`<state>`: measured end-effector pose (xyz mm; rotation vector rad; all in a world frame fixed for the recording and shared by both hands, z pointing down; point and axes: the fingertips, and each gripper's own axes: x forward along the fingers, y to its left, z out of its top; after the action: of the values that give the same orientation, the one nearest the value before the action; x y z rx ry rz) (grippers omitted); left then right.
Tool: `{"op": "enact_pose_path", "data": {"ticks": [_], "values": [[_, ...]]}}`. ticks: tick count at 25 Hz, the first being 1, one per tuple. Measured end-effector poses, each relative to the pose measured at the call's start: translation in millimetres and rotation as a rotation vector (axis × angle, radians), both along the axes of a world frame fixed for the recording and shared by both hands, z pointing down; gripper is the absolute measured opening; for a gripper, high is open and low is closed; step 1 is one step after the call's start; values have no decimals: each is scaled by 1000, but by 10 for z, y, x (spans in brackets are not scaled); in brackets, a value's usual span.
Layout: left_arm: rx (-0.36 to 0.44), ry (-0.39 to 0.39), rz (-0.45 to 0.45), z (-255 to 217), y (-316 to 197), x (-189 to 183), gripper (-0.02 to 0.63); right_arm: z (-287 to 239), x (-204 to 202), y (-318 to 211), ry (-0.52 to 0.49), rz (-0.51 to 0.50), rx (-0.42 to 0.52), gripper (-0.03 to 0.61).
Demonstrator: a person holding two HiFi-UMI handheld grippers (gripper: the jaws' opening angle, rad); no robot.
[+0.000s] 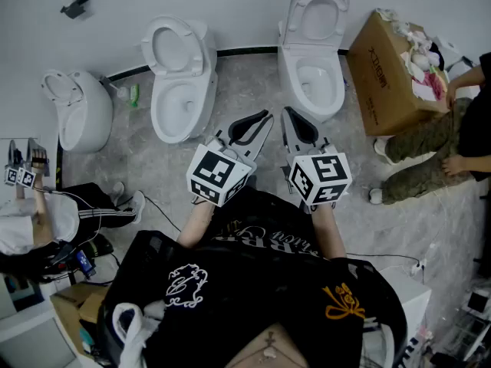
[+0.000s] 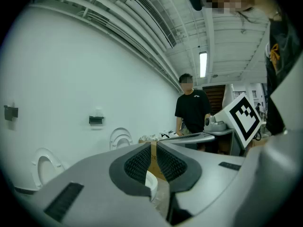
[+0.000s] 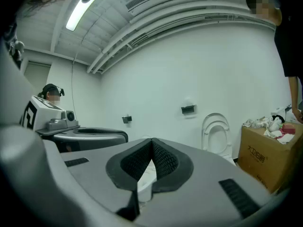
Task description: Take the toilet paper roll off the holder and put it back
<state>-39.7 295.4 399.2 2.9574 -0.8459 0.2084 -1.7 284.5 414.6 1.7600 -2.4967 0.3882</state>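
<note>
- left gripper (image 1: pixel 268 116): jaws a narrow slit apart, nothing between them
- right gripper (image 1: pixel 286 113): jaws closed, empty (both near, side by side)
- holder (image 1: pixel 75 4): far wall, above the left toilet (image 1: pixel 77 110)
- toilet paper roll: too small to make out

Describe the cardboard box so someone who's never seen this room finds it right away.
Follow the white wall to the rightmost toilet of the row, its lid up. The box stands on the floor just right of it, next to a person in olive trousers. It is the only brown thing among white fixtures, open on top and stuffed with white and pink scraps.
</note>
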Motion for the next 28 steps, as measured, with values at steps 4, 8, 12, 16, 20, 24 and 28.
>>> {"op": "enact_pose_path", "data": {"ticks": [4, 8, 12, 16, 20, 24, 28], "values": [[0, 3, 1, 2, -34, -34, 49, -3, -26, -28, 6, 5, -1, 12], [-4, -1, -2, 15, -45, -53, 49, 7, -50, -42, -3, -1, -3, 12], [-5, -3, -8, 22, -69, -52, 49, 7, -51, -66, -62, -6, -1, 12], [-8, -4, -10, 24, -66, -46, 49, 28, -12, -62, -47, 13, -3, 13], [-10, -10, -20, 23, -53, 1, 49, 48, 68, -38, -53, 15, -13, 14], [-12, -24, -24, 12, -49, 79, 49, 50, 173, -53, -69, 18, -19, 14], [-18, -32, -34, 12, -104, 4, 49, 67, 100, -84, -79, 11, -28, 13]]}}
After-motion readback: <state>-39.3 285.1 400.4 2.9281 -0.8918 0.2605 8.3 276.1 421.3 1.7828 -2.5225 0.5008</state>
